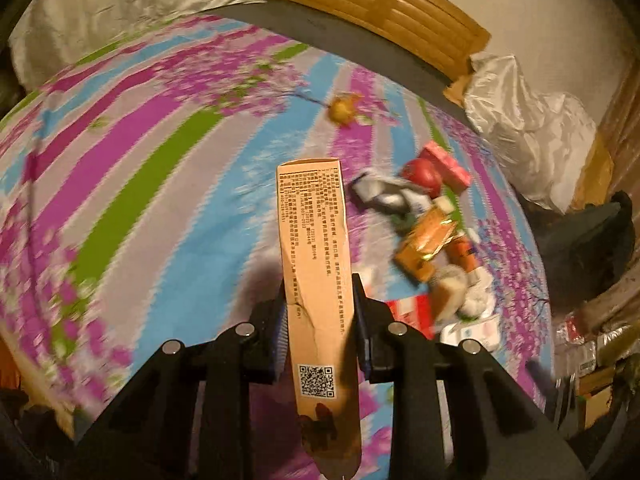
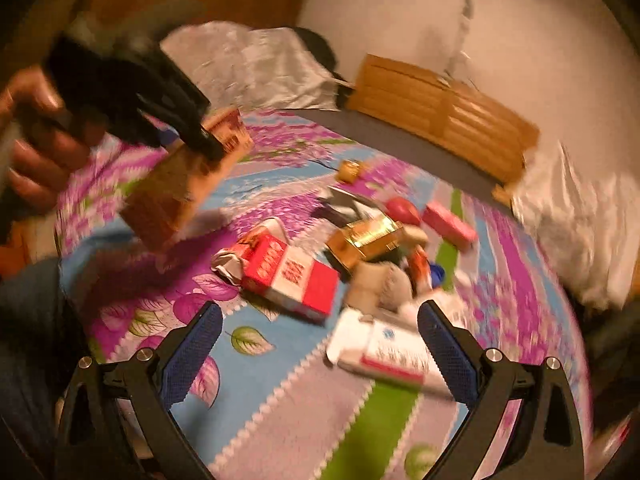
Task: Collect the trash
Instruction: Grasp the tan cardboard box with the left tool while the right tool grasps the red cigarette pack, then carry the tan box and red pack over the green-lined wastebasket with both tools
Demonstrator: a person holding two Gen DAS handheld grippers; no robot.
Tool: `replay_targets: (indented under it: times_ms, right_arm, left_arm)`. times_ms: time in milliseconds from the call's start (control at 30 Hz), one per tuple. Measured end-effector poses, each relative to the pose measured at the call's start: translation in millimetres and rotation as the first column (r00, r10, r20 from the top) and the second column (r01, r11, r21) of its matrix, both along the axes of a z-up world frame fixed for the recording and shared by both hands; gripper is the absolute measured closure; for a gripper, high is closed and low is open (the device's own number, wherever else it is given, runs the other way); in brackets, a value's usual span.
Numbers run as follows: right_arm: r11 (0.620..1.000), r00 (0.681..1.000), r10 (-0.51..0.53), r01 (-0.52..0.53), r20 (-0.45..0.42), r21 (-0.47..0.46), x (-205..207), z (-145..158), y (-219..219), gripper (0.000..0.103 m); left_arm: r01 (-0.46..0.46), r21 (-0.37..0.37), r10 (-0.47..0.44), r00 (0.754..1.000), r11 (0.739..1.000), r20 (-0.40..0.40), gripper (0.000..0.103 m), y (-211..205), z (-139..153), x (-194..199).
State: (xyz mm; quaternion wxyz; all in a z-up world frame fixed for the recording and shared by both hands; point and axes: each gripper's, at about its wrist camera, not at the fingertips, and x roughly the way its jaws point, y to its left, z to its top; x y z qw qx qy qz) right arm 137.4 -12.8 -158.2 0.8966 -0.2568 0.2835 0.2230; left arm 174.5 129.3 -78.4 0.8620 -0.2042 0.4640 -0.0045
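Held tall tan printed cardboard carton (image 1: 316, 264) clamped in left gripper (image 1: 320, 300) at frame centre, lifted clear; kept right gripper (image 2: 320, 344) spread wide over white-and-red flat box (image 2: 384, 350), best squeezed across narrow sides.

A floral striped bedsheet (image 1: 160, 168) meets a wooden headboard (image 1: 380, 4) and silvery pillows (image 1: 528, 128).

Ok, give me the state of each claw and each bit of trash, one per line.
left claw: shut on the tan carton, lifted off the bed
tan carton: held, far end open
right claw: open, empty
red and white box: lying flat
gold box: lying on the pile
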Motion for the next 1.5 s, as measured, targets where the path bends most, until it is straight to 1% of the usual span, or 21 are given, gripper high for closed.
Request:
replay_targets:
  times_ms: [33,100,167,200,233,267,433,467,500,567,633,667,700,733,833,967,1067,1200,1333,1433,1500]
  right_arm:
    - [0.998,1.000,0.026,-0.026,0.009,-0.049,3,-6,9,0.005]
    - [0.980,0.996,0.083,-0.079,0.017,-0.180,12,-24,28,0.006]
    - [0.933,0.991,0.132,-0.117,0.019,-0.341,24,-47,45,0.009]
    - [0.912,0.989,0.150,-0.131,0.017,-0.389,28,-55,50,0.010]
    - [0.880,0.984,0.179,-0.150,0.021,-0.451,31,-65,56,0.010]
    - [0.867,0.980,0.198,-0.166,0.020,-0.469,33,-70,59,0.010]
    - [0.839,0.969,0.245,-0.200,0.023,-0.507,52,-78,77,0.010]
    - [0.838,0.968,0.250,-0.207,0.019,-0.505,55,-79,81,0.010]
    - [0.842,0.969,0.248,-0.207,0.016,-0.498,59,-80,83,0.013]
    - [0.862,0.976,0.216,-0.198,-0.015,-0.468,67,-83,85,0.027]
    - [0.866,0.979,0.203,-0.188,-0.018,-0.464,66,-89,88,0.052]
    - [0.864,0.979,0.205,-0.189,-0.017,-0.467,63,-92,90,0.058]
    - [0.861,0.978,0.208,-0.187,-0.008,-0.474,60,-94,91,0.066]
    - [0.858,0.977,0.212,-0.184,0.005,-0.481,57,-96,94,0.070]
    - [0.865,0.978,0.206,-0.170,0.025,-0.472,53,-94,95,0.073]
    - [0.881,0.975,0.207,-0.152,0.076,-0.448,39,-78,93,0.075]
    - [0.907,0.971,0.203,-0.137,0.129,-0.399,14,-53,88,0.075]
    - [0.950,0.973,0.169,-0.119,0.155,-0.288,-16,-12,75,0.075]
    - [0.988,0.987,0.071,-0.049,0.146,-0.147,-42,30,49,0.075]
    - [0.997,0.992,-0.020,0.029,0.121,-0.068,-53,51,21,0.075]
    - [0.996,0.990,-0.082,0.086,0.115,-0.030,-63,63,2,0.075]
  left_arm:
    - [-0.009,-0.011,0.009,1.000,1.000,-0.013,0.077,6,-3,-6]
    - [-0.011,-0.025,0.010,0.999,1.000,-0.036,0.077,15,-8,-14]
    - [-0.009,-0.023,0.008,0.999,1.000,-0.041,0.077,17,-12,-20]
    - [-0.008,-0.017,0.007,0.999,1.000,-0.041,0.077,18,-13,-22]
    - [-0.006,-0.009,0.006,0.999,1.000,-0.041,0.077,17,-14,-23]
    - [-0.006,-0.012,0.006,0.999,1.000,-0.043,0.077,17,-16,-23]
    - [-0.013,-0.039,0.010,0.998,0.999,-0.065,0.077,20,-28,-22]
    - [-0.015,-0.044,0.012,0.997,0.999,-0.070,0.077,21,-31,-22]
    - [-0.017,-0.048,0.013,0.997,0.999,-0.071,0.077,23,-32,-24]
    - [-0.020,-0.049,0.017,0.998,0.999,-0.067,0.077,23,-32,-25]
    - [-0.018,-0.035,0.016,0.998,0.999,-0.056,0.077,23,-31,-28]
    - [-0.015,-0.025,0.014,0.999,1.000,-0.050,0.077,22,-29,-29]
    - [-0.013,-0.017,0.012,0.999,1.000,-0.046,0.077,22,-29,-29]
    - [-0.010,-0.006,0.009,0.999,1.000,-0.041,0.077,21,-28,-30]
    - [-0.002,0.007,0.002,0.999,1.000,-0.035,0.077,20,-26,-33]
    - [0.002,0.016,-0.002,1.000,1.000,-0.020,0.077,15,-20,-37]
    - [0.009,0.034,-0.008,1.000,0.999,-0.006,0.077,11,-15,-40]
    - [0.025,0.065,-0.026,0.999,0.998,0.019,0.077,5,-5,-44]
    - [0.044,0.098,-0.049,0.998,0.994,0.047,0.077,-5,6,-46]
    - [0.071,0.143,-0.080,0.995,0.987,0.054,0.077,-19,13,-45]
    - [0.096,0.169,-0.107,0.992,0.981,0.059,0.077,-31,17,-43]
